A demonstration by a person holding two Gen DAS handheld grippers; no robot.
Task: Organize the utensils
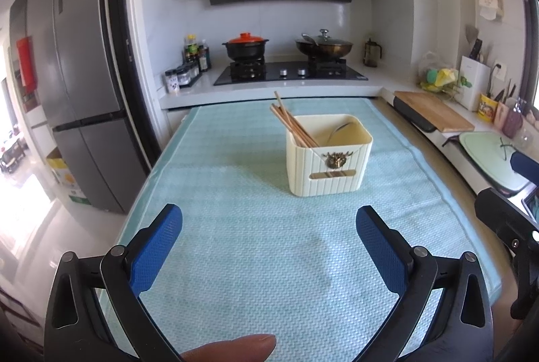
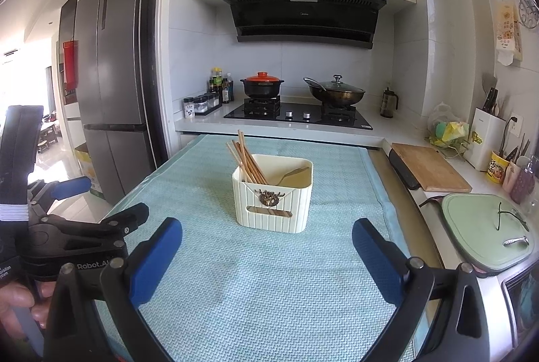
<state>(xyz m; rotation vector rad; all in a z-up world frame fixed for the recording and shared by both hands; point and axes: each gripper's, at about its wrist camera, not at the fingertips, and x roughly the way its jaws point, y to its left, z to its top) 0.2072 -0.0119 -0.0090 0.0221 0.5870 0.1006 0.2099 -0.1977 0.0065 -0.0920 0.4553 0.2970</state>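
A cream ribbed utensil holder (image 1: 328,156) (image 2: 273,193) stands upright on the light blue mat (image 1: 252,244) (image 2: 269,277). Several wooden chopsticks (image 1: 291,123) (image 2: 246,158) lean to the left inside its left compartment. A metal spoon (image 1: 338,130) (image 2: 291,175) rests in its right compartment. My left gripper (image 1: 269,227) is open, low over the mat, well short of the holder, with nothing between its blue fingers (image 1: 156,247). My right gripper (image 2: 267,239) is open too, just in front of the holder and empty. In the right wrist view the left gripper's body (image 2: 77,227) shows at the left.
Behind the mat is a stove (image 1: 289,72) with a black pot (image 1: 245,47) and a lidded wok (image 1: 324,45). A wooden cutting board (image 2: 429,166) and a green lid (image 2: 485,230) lie on the right counter. A fridge (image 1: 77,86) stands left. A fingertip (image 1: 232,347) shows at the bottom.
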